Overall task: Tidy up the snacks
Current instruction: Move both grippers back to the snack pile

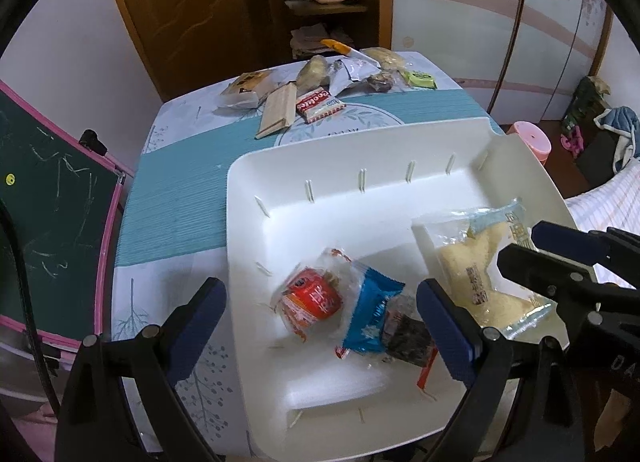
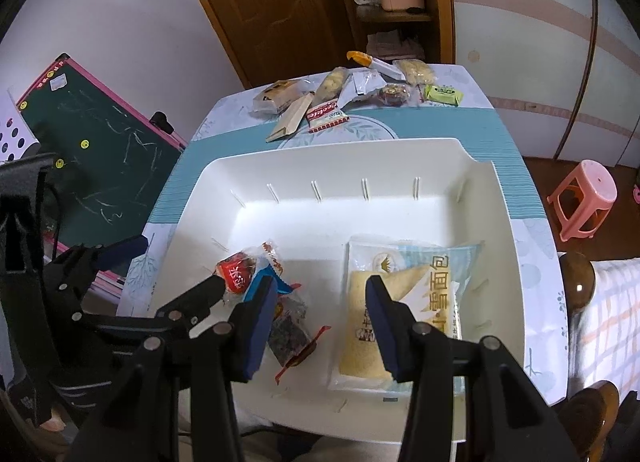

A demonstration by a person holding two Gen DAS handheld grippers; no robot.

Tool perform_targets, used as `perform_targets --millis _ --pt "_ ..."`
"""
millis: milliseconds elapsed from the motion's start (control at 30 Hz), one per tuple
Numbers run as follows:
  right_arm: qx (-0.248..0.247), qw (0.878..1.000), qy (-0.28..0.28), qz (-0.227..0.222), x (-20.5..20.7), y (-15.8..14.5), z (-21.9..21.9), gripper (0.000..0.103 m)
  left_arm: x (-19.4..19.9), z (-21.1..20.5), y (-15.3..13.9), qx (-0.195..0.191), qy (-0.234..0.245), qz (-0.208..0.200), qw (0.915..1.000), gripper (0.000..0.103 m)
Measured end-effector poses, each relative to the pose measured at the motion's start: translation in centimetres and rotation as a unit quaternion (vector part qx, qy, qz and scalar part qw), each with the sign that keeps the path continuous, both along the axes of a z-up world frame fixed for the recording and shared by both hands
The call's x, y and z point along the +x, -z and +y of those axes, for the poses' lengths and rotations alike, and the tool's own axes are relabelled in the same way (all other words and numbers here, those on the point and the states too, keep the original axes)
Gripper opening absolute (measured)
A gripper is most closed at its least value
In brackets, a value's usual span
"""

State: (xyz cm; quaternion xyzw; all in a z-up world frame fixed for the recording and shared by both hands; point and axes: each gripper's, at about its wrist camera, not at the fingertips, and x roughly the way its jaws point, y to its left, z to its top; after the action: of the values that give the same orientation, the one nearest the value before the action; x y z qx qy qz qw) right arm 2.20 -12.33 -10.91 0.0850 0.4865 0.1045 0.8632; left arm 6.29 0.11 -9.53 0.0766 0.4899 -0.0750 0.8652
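A: Over the white tray [image 2: 496,222] on the worktop [image 2: 516,130], both claws hung with jaws apart, holding nothing. The right claw [image 2: 320,322] sat above the bread packet [image 2: 404,294]; the left claw [image 1: 320,326] was above the red snack [image 1: 312,302] and blue wrapper [image 1: 370,316].

B: And the rest?

A: Loose snacks [image 2: 352,94] lay at the worktop's far edge, well apart from the tray.

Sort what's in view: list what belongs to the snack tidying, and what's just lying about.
Job: white tray; bread packet; red snack; blue packet; dark snack; Cookies packet; green packet.
Lying about: chalkboard; pink stool; knife.
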Motion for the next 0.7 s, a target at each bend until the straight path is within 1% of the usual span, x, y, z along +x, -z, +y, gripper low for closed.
perform_targets --millis 100,267,333,433,533,633,700 --pt "-0.002 1.000 -0.003 0.005 0.7 0.3 0.1 0.047 0.8 0.5 -0.4 0.000 -0.006 -0.007 1.0000 0.096" --pt "0.004 1.000 -0.007 0.010 2.4 0.2 0.0 0.047 3.1 1.8 -1.8 0.006 -0.021 -0.030 0.9993 0.096" --pt "0.010 1.000 -0.010 0.008 3.4 -0.1 -0.2 0.047 4.4 2.5 -2.5 0.009 -0.028 -0.041 0.9987 0.096" --pt "0.006 1.000 -0.014 -0.002 5.2 -1.0 -0.4 0.047 6.6 3.5 -3.7 0.014 -0.035 -0.053 0.9979 0.096" --pt "0.005 1.000 -0.017 -0.013 7.8 -2.3 -0.6 0.047 8.9 4.2 -4.9 0.013 -0.034 -0.059 0.9976 0.096" --pt "-0.007 1.000 -0.011 -0.024 11.0 -3.5 -1.0 0.047 12.0 4.6 -6.3 0.008 -0.029 -0.067 0.9973 0.096" --pt "-0.010 1.000 -0.008 -0.026 13.4 -4.0 -1.3 0.047 13.8 4.6 -6.9 0.012 -0.025 -0.071 0.9971 0.096"
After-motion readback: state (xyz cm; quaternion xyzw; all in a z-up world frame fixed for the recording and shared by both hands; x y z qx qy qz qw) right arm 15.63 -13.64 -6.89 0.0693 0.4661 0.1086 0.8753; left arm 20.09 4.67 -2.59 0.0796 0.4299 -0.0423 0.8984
